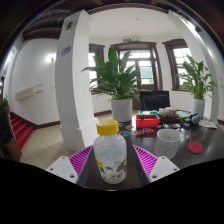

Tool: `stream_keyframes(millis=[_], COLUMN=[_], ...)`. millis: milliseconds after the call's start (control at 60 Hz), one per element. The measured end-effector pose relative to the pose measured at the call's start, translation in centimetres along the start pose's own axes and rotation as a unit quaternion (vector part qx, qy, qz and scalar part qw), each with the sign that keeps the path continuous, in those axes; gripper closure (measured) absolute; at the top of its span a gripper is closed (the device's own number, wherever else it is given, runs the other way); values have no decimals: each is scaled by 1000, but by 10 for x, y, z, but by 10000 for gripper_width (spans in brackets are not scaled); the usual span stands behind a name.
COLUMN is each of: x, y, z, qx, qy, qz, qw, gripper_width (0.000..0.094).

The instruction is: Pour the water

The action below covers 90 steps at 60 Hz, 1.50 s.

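Observation:
A clear plastic water bottle (110,155) with a yellow cap stands upright between my two fingers. The magenta pads (82,157) sit at its left and right sides and appear to press on it. My gripper (112,163) is shut on the bottle and holds it above a dark table (175,170). A clear plastic cup (168,142) stands on the table just ahead and to the right of the right finger.
A red lid (195,147) lies right of the cup. A red box (147,122) and small items sit farther back on the table. Potted plants (121,80), a white column (73,80) and windows stand beyond.

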<state>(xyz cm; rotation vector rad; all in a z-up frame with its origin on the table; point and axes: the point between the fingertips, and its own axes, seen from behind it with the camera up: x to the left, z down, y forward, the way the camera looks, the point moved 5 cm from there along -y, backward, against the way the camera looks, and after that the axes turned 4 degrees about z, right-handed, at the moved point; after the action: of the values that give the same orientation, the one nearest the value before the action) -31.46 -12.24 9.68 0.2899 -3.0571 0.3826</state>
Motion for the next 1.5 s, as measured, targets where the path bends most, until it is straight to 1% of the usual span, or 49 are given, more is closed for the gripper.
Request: stream_keyframes(millis=[67,183,200,217,250,350,383,400,517,617,667,717,767,833,983,1067,1183,1300,1450,1500], x=[3,4,5,4,3,2,3,4,4,3,1,-1,-8,-16,-36,-49,-72,-87,-101,-106], y=[13,31,32,33,34,32,31,32,31,30,29,29,31,34,41,50,60,65,76,78], z=[4,13,15,15,13,14,15,15,14,13,7,1,-10,-20,-53,-69,-81,-85,-83,-83], qx=[5,14,15,14,7,6,4,2,0,6,1,0,-9,-12,-42,-59,-83,-104,-117,-118], qy=[1,8,10,9,6,-2,-3,-4,-6,15,53,117,185,275,434,519,630,705,773,788], qz=[0,7,8,10,15,20,22,23,23,15,8,2,-6,-12,-29,-39,-44,-52,-60,-59], qw=[1000,1000,1000,1000,1000,1000,1000,1000,1000,1000,999,993,983,961,899,852,770,699,620,602], gripper_width=[181,218,285,333,342,454,450,480,484,480,484,482,482,482,482,466,467,467,467,465])
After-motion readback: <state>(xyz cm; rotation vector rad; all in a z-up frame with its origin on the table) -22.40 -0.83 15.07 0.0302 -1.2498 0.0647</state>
